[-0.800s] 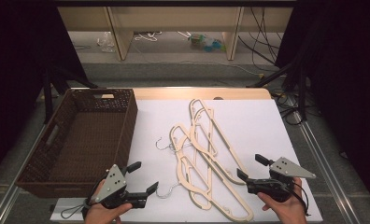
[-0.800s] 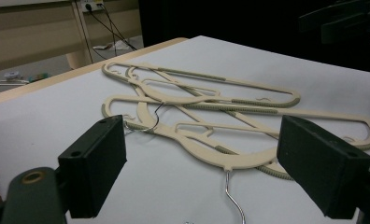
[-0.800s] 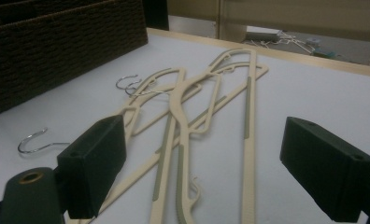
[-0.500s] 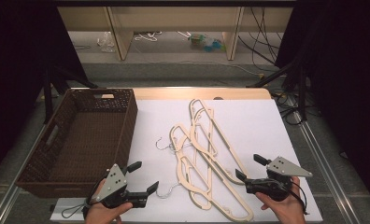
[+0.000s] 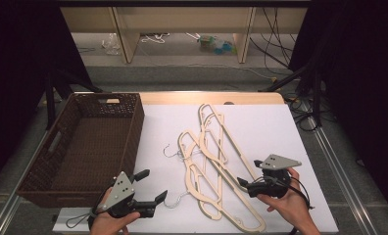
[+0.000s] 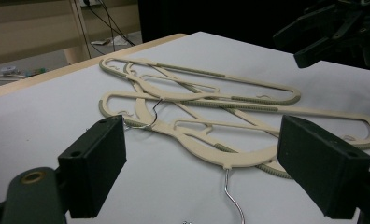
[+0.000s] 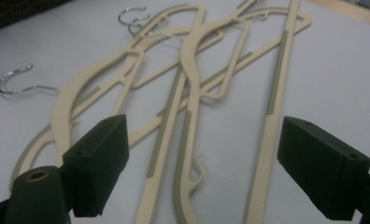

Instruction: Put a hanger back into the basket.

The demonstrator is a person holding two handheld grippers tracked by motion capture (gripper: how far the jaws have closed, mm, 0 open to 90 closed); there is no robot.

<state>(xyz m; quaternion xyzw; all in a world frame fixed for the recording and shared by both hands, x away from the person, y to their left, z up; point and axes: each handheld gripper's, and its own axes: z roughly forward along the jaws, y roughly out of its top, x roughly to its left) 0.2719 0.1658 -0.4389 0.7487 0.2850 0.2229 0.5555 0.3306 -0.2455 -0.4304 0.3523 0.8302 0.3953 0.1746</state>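
Black jaws stand spread and empty on your right gripper (image 5: 246, 182), which sits just right of the cream hangers (image 5: 216, 166). Their long bars run from near-right to far-left. Your left gripper (image 5: 153, 186), spread too, is farther away.

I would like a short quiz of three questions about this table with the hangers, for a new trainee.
1. True or false: the wicker basket already holds a hanger.
2. Which is right about the left gripper and the right gripper? A) both open, holding nothing; B) the left is shut on a hook; C) the right grips a hanger.
3. On which side of the pile of hangers does the basket stand in the high view?

Key
1. False: it looks empty.
2. A: the fingers stand wide apart, with the hangers beyond them.
3. On the left.
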